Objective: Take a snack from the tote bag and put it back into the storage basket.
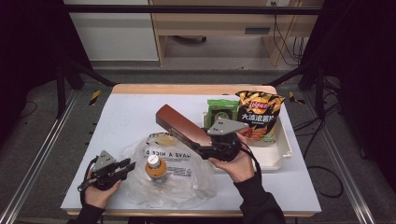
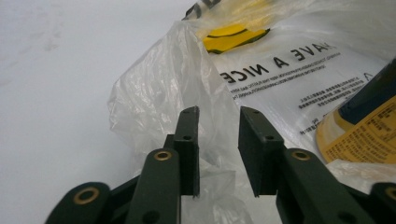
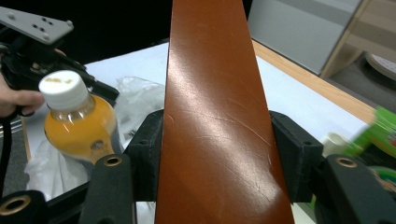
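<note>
Right gripper (image 1: 198, 147) pinches brown box (image 1: 180, 125) aloft; left gripper (image 1: 127, 166) jaws spread w/ bag (image 1: 175, 175) film between: bag mouth may collapse, box could topple bottle (image 1: 156, 168)

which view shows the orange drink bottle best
The right gripper view: the bottle shows its white cap, neck and orange drink side-on, beside the brown box. The high view shows the bottle small, from above, standing in the plastic bag. The left gripper view catches just a yellow label edge.
</note>
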The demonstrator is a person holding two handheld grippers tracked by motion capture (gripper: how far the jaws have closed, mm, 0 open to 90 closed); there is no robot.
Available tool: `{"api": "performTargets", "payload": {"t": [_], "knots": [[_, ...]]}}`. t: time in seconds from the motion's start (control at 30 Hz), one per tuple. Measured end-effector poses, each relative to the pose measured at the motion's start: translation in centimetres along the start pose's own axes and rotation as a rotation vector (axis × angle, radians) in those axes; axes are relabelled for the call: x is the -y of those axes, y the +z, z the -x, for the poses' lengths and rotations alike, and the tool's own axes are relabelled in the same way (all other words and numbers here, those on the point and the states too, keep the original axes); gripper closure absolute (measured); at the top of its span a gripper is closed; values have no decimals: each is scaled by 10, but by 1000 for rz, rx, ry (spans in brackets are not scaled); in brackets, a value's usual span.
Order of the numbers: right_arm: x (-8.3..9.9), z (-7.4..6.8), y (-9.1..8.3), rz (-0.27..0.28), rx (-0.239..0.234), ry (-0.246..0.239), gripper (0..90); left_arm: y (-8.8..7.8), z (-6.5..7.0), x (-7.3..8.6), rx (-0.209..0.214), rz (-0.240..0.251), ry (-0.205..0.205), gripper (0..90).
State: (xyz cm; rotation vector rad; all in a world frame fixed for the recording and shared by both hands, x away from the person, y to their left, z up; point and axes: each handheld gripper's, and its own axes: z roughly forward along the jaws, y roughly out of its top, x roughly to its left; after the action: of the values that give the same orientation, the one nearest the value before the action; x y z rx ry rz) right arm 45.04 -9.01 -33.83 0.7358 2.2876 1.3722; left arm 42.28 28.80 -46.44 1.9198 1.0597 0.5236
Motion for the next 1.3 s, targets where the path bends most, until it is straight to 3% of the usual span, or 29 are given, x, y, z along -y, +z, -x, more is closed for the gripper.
{"api": "performTargets", "payload": {"t": [0.3, 0.7, 1.0, 1.3], "knots": [[22, 23, -37, 1, 51, 29, 435, -10, -2, -6, -27, 44, -30, 538], [61, 47, -70, -15, 113, 72, 435, -21, -4, -12, -40, 104, -58, 395], [92, 60, -71, -68, 143, 105, 435, -21, -4, -13, -51, 109, -55, 369], [120, 71, -60, -145, 159, 137, 434, -18, -2, -11, -65, 96, -43, 368]]}}
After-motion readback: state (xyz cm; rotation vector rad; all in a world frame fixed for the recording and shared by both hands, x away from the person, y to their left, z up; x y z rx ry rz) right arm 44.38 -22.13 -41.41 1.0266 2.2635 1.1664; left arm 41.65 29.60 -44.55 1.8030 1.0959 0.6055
